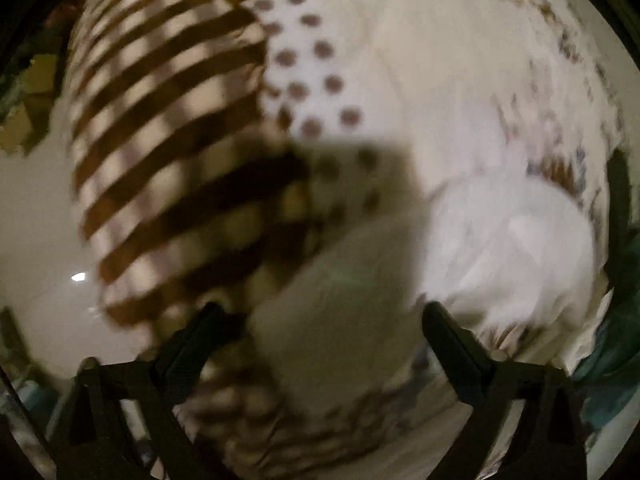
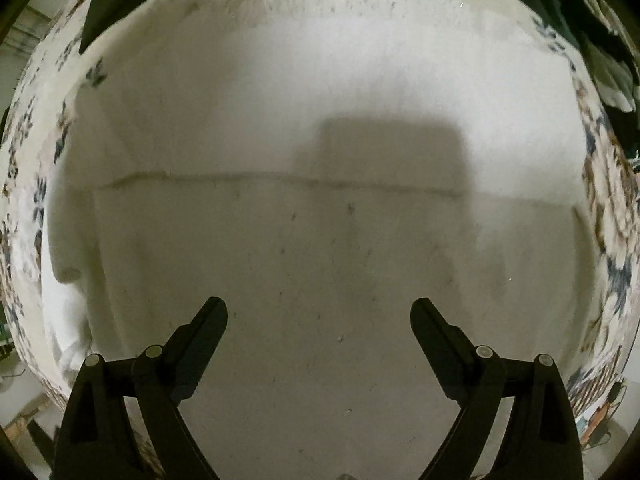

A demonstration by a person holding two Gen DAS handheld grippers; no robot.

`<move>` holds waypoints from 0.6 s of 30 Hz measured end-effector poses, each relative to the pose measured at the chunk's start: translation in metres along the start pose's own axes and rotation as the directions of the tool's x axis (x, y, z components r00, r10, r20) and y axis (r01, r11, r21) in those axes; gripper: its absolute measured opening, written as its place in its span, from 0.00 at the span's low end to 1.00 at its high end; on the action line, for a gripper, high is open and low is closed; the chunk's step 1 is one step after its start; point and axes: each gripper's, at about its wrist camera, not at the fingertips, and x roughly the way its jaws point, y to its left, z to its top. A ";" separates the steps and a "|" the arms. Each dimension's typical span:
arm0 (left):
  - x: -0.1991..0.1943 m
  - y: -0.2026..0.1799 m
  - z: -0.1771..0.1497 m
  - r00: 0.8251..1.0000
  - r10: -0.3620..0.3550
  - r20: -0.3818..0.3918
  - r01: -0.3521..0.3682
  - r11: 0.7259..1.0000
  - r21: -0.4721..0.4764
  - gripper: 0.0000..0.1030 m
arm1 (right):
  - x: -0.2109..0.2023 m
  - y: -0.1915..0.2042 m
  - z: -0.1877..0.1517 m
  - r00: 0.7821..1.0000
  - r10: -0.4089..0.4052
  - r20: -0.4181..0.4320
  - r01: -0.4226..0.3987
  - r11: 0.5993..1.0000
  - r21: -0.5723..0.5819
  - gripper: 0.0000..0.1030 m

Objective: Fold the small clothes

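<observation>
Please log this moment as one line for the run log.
left gripper: open, empty | right gripper: open, empty, over white cloth | striped cloth: left, untouched

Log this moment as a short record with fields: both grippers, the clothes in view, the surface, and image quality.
left gripper: open, nothing between the fingers, above a pile of clothes
right gripper: open, holding nothing, over a white garment
striped cloth: brown and cream stripes, left in the left wrist view
dotted cloth: white with brown dots, beside the striped one
white garment: spread flat, a seam running across it
surface: floral sheet under the clothes
image quality: left wrist view blurred, right wrist view fairly sharp
</observation>
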 end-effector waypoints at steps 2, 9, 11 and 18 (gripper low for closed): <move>-0.005 -0.001 0.009 1.000 0.022 0.013 -0.021 1.000 -0.015 0.24 | 0.005 0.002 -0.006 1.000 -0.003 -0.008 0.003 1.000 -0.016 0.92; -0.090 -0.003 0.053 0.985 -0.038 0.170 0.026 0.997 0.071 0.09 | 0.001 -0.005 -0.019 1.000 0.012 0.007 -0.012 0.999 -0.038 0.92; -0.105 -0.001 0.068 0.972 -0.022 0.234 -0.002 0.995 0.102 0.10 | -0.002 -0.010 -0.021 1.000 0.014 0.010 -0.013 0.999 -0.036 0.92; -0.069 0.056 0.080 0.962 -0.205 0.182 0.225 0.969 -0.098 0.43 | -0.004 -0.018 -0.035 1.000 0.009 0.013 -0.008 1.000 -0.020 0.92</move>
